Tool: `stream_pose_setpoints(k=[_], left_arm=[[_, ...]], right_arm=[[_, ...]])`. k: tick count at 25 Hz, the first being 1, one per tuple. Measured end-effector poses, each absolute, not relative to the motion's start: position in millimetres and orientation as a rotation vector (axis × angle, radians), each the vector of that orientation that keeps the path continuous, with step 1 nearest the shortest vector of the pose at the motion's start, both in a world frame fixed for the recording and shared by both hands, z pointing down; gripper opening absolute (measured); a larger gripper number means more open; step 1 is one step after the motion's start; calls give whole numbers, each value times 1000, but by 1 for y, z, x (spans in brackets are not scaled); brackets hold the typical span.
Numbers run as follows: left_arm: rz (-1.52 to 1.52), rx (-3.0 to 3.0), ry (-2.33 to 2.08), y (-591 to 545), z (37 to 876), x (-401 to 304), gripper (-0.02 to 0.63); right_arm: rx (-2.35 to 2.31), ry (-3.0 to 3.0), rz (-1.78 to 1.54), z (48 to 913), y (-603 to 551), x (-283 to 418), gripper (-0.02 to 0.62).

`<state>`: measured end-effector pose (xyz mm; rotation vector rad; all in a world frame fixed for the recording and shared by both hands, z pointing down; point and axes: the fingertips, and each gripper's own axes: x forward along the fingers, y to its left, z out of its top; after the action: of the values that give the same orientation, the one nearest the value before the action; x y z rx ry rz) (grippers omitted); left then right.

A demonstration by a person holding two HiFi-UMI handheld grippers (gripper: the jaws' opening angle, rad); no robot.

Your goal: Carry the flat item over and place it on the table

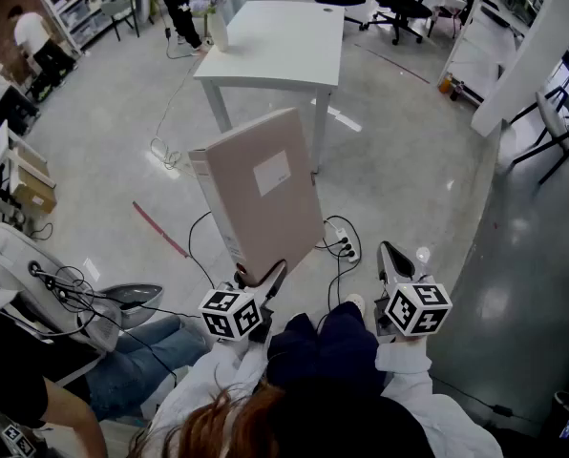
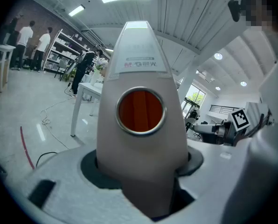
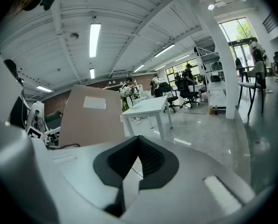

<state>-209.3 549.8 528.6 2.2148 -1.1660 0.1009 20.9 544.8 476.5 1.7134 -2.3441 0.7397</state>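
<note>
A pinkish-beige binder (image 1: 261, 194) with a white label stands upright in the air, and my left gripper (image 1: 261, 280) is shut on its lower edge. In the left gripper view its spine (image 2: 141, 139), with a round metal-rimmed finger hole, rises from between the jaws. The white table (image 1: 284, 36) stands ahead across the floor, beyond the binder. My right gripper (image 1: 391, 260) hangs to the right of the binder, shut with nothing in it. The right gripper view has the binder (image 3: 90, 118) at the left and the table (image 3: 150, 107) farther off.
Black cables and a white power strip (image 1: 342, 241) lie on the floor between me and the table. A red tape line (image 1: 160, 229) runs at the left. A vase of flowers (image 1: 216, 22) stands on the table's left corner. Office chairs (image 1: 399, 3) and a white column (image 1: 533, 46) are beyond.
</note>
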Motion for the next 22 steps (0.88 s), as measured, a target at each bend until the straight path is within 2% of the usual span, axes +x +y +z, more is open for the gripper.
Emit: stream_pose_setpoints(k=[22], left_arm=[[128, 2199, -1106, 562, 526, -215, 277]], right_arm=[[1728, -2310, 876, 484, 560, 5, 9]])
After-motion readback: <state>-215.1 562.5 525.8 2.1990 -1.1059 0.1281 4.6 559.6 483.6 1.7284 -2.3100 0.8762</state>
